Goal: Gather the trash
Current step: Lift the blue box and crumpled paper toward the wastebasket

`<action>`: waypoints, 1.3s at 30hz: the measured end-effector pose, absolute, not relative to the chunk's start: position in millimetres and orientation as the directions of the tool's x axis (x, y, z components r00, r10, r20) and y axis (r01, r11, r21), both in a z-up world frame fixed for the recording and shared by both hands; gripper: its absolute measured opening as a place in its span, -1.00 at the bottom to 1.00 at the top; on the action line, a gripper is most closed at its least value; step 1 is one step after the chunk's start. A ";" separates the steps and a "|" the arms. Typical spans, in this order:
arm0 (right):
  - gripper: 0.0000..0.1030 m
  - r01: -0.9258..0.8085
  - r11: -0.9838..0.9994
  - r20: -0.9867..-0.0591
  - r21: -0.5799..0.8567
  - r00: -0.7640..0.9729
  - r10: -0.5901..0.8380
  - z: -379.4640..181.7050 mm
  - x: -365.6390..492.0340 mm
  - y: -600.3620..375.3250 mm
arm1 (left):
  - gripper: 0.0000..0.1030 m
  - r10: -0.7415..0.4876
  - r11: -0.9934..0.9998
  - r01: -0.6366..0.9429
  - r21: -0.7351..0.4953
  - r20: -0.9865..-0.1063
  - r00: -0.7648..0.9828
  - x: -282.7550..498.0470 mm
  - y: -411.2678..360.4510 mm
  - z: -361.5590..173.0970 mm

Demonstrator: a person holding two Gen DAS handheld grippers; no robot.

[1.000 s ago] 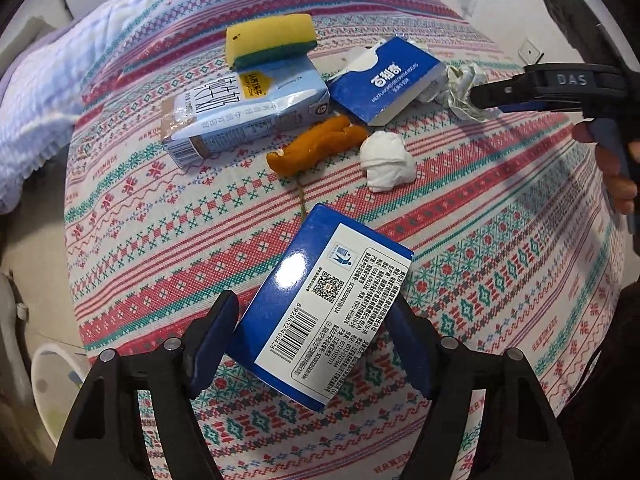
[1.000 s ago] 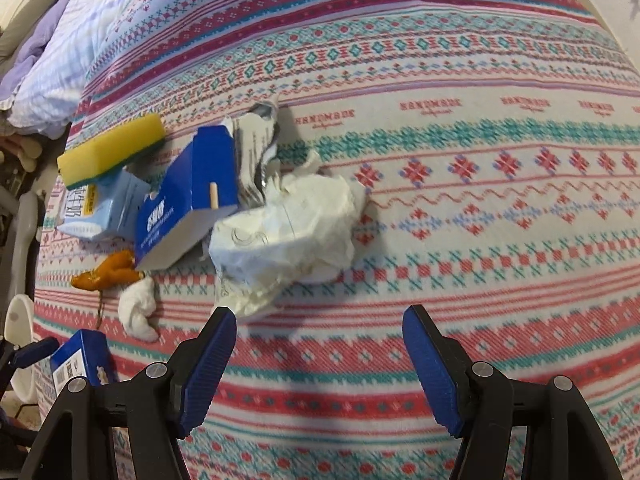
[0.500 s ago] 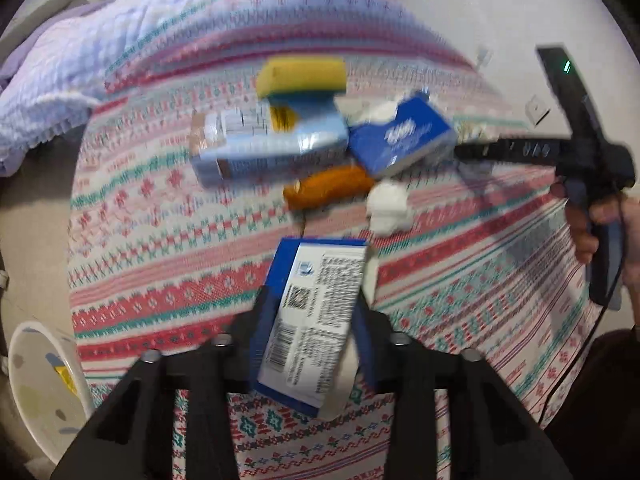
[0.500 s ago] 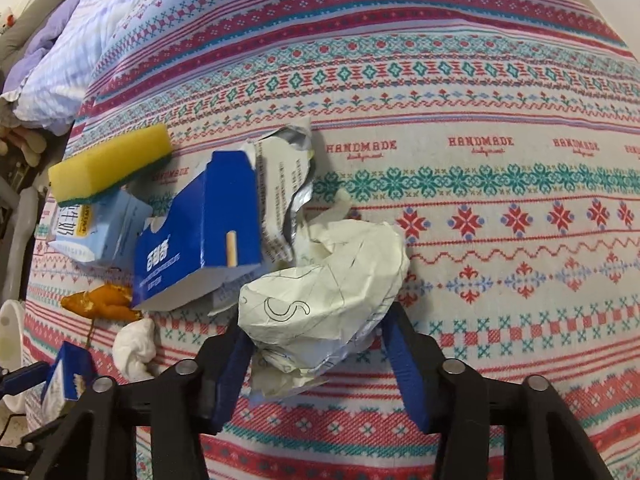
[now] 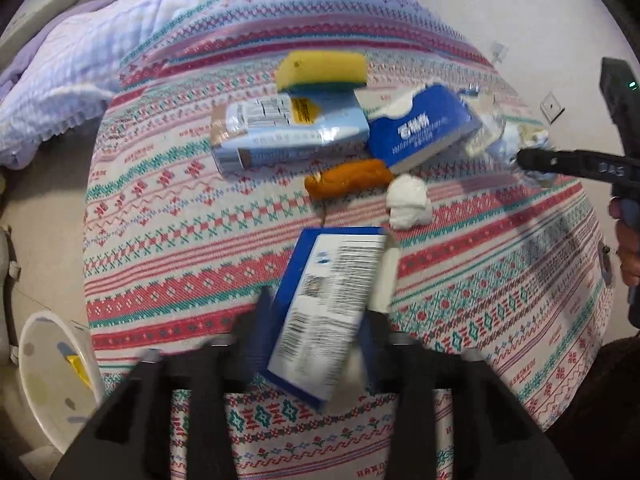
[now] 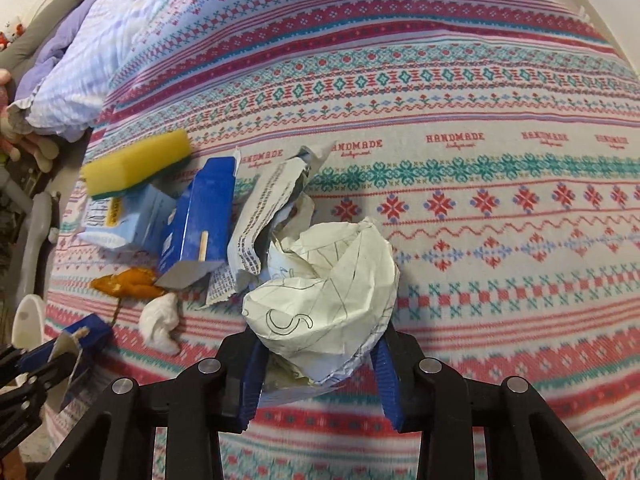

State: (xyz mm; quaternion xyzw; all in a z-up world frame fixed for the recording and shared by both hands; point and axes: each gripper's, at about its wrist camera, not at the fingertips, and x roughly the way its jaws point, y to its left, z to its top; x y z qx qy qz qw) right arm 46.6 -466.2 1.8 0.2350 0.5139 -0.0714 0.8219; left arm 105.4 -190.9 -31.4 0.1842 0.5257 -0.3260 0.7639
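**Both grippers loaded: box at left, paper ball at right**

A second ago my left gripper (image 5: 316, 336) stood wide around the blue box (image 5: 328, 304), and my right gripper (image 6: 320, 376) stood wide with nothing between its fingers. Now the left pads press on both long sides of the box. Its jaws clamped tighter half a second ago and have just been opening a little, with the box between them; its printed white face points up at the camera. The right jaws have just been closing and now grasp the crumpled paper ball (image 6: 324, 304), which a second ago lay on the cloth ahead of them.

The carrying surface is a bed with a patterned bedspread (image 6: 480, 184) in red, teal and white bands. The remaining items sit in a cluster toward its left side in the right wrist view: a yellow sponge (image 6: 136, 160) on a light blue carton (image 6: 128, 220), an open blue tissue box (image 6: 200, 216), torn printed paper (image 6: 268, 208), an orange peel (image 6: 124, 284) and a white tissue wad (image 6: 160, 320).

A white quilt (image 5: 76, 76) lies at the far left corner. A white bin (image 5: 52, 376) stands off the bed's near left edge.
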 end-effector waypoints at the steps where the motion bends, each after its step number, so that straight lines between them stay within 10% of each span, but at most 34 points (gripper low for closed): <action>1: -0.19 0.356 0.881 -0.878 0.312 0.462 0.124 2.8 45.1 -464.8 | 0.13 -0.302 0.713 0.698 -0.060 -0.925 0.229 104.1 -192.0 -33.4; 16: -0.19 0.316 0.890 -0.871 0.328 0.467 0.155 18.1 11.6 -453.5 | 0.36 -0.249 0.600 0.798 -0.056 -0.961 0.120 63.1 -217.3 -60.0; 39: -0.19 0.308 0.888 -0.862 0.342 0.478 0.167 25.8 -11.1 -447.7 | 0.19 -0.349 0.698 0.698 -0.161 -0.927 0.135 79.6 -172.2 -34.0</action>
